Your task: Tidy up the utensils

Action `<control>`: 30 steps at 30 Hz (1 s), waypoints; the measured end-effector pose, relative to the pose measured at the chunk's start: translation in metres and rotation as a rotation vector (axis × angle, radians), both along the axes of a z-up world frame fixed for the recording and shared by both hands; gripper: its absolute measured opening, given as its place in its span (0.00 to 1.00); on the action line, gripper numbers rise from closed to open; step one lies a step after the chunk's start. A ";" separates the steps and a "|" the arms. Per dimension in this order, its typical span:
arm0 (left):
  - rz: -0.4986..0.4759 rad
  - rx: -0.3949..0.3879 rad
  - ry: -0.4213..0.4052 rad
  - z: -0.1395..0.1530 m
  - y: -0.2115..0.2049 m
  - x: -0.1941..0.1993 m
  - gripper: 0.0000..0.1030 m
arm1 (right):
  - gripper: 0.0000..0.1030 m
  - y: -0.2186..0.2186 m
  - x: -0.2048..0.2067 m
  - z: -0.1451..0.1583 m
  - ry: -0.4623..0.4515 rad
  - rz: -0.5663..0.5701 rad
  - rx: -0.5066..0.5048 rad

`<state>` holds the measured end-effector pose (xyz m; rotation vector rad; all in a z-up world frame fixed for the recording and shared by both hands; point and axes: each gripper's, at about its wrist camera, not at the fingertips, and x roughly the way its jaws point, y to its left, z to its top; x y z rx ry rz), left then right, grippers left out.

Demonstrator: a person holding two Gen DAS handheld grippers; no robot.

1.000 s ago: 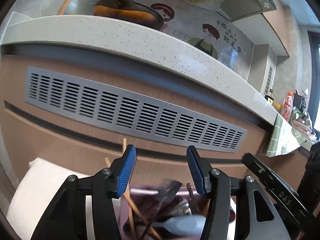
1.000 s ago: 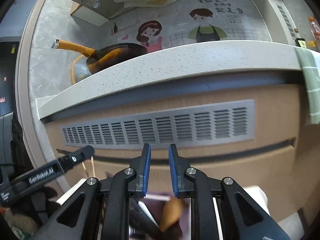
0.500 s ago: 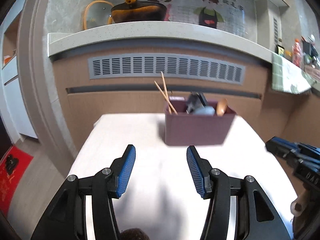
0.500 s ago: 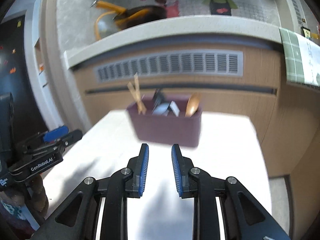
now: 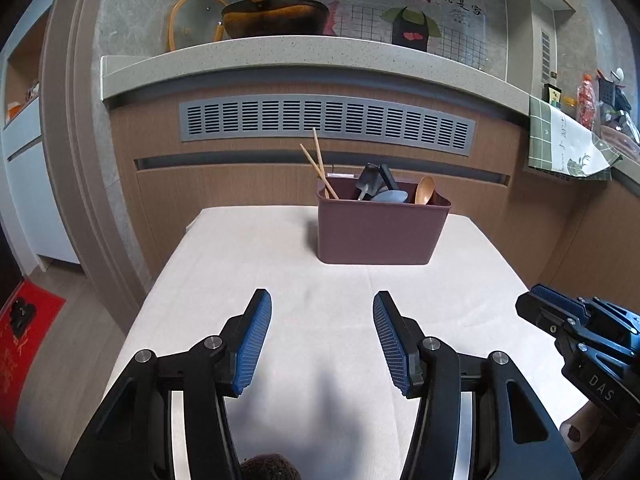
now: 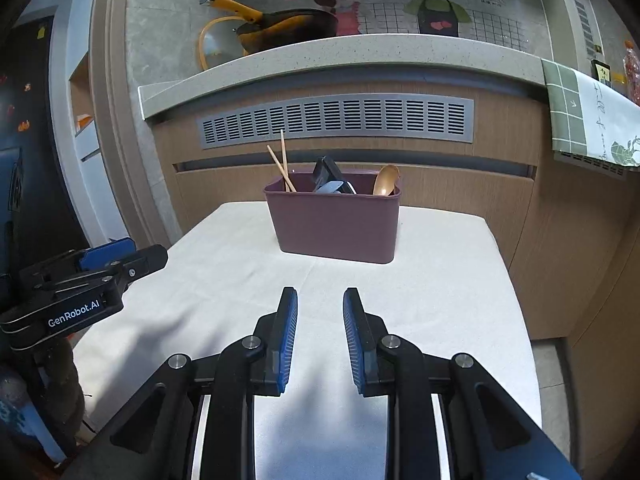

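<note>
A maroon utensil bin (image 5: 382, 230) stands at the far end of the white table (image 5: 280, 280); it also shows in the right wrist view (image 6: 336, 224). In it stand wooden chopsticks (image 5: 318, 164), black utensils (image 5: 374, 184), a grey spoon (image 5: 390, 197) and a wooden spoon (image 5: 424, 190). My left gripper (image 5: 322, 312) is open and empty over the near table. My right gripper (image 6: 320, 308) has its jaws a narrow gap apart, empty, well short of the bin.
A wooden cabinet front with a grey vent grille (image 5: 326, 122) rises behind the table under a speckled counter (image 5: 304, 54) with a pan (image 5: 276, 16). A green cloth (image 5: 560, 140) hangs at right. The floor drops off left (image 5: 52, 340).
Both grippers have pulled back from above the bin to the near end of the table. The bin now stands far ahead. Both stay empty.
</note>
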<state>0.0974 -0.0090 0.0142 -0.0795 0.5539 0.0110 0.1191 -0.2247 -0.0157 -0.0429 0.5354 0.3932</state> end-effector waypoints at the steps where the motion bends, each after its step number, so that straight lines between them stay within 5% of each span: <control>1: 0.000 -0.002 0.003 0.000 0.000 0.000 0.52 | 0.22 0.000 0.001 0.000 0.004 -0.002 0.001; 30: -0.012 -0.003 0.034 -0.009 -0.001 0.005 0.52 | 0.22 -0.004 0.006 -0.002 0.021 -0.023 -0.002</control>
